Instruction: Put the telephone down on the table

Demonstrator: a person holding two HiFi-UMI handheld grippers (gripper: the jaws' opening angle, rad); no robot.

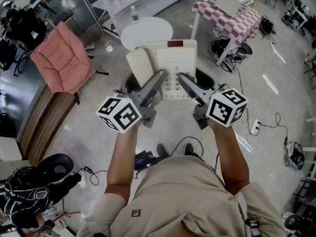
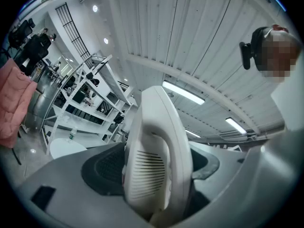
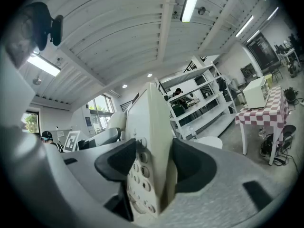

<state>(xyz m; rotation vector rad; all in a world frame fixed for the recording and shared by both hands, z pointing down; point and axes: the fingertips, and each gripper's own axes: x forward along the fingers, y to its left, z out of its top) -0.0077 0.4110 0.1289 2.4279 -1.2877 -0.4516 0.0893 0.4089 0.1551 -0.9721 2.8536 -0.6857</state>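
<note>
White telephone [image 1: 170, 63] is up in the air, held out in front of the person, not on anything yet. The small round table [image 1: 146, 31] shows just past its far edge, with a bottle [image 1: 134, 14] standing on it. Left gripper [image 1: 144, 81] is clamped on the handset [image 2: 152, 160] side, a pad on each face. Right gripper [image 1: 196, 81] is pinching the keypad [image 3: 137, 175] edge of the base. Both grippers point roughly level.
</note>
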